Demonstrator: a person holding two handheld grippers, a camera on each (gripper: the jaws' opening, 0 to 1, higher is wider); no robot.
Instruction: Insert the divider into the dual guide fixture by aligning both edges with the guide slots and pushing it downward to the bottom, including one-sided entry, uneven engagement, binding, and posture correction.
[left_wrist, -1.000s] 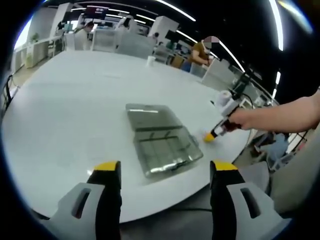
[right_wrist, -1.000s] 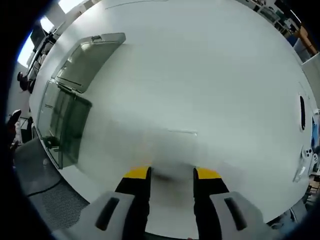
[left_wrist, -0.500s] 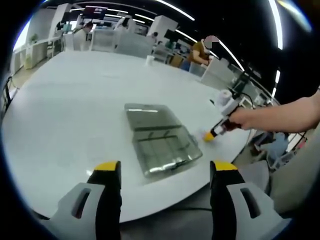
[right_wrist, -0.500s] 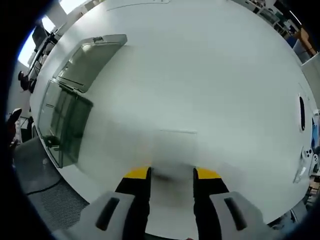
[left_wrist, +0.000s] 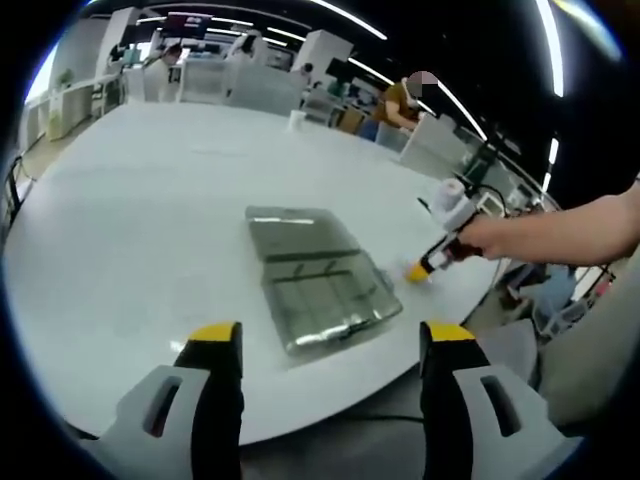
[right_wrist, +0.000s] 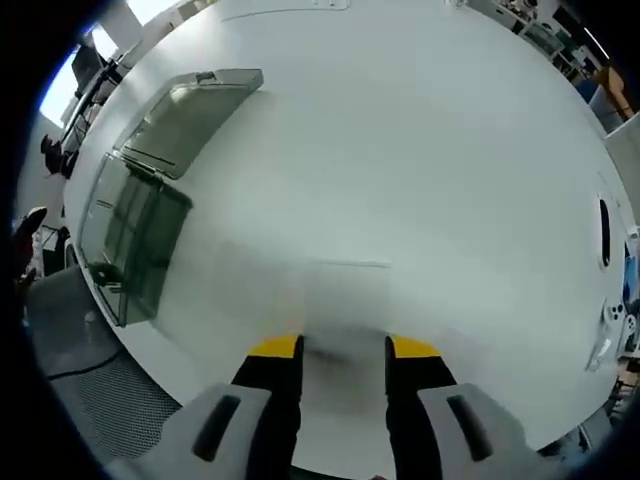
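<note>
The right hand-held gripper (right_wrist: 342, 345) sits low over the white tabletop (right_wrist: 420, 150), its yellow-tipped jaws a moderate gap apart; a faint clear sheet, probably the divider (right_wrist: 345, 300), lies flat just ahead of them and reaches in between, though I cannot tell whether they have closed on it. The left hand-held gripper (left_wrist: 327, 335) hangs back off the tabletop's near edge with its jaws spread wide and nothing between them. Well apart from the divider, the clear fixture box (left_wrist: 318, 282) rests with its lid swung open, its long axis running away from the left view and slanting leftward. By my judgement the task has barely begun: pickup, slot alignment and the push down all remain.
</note>
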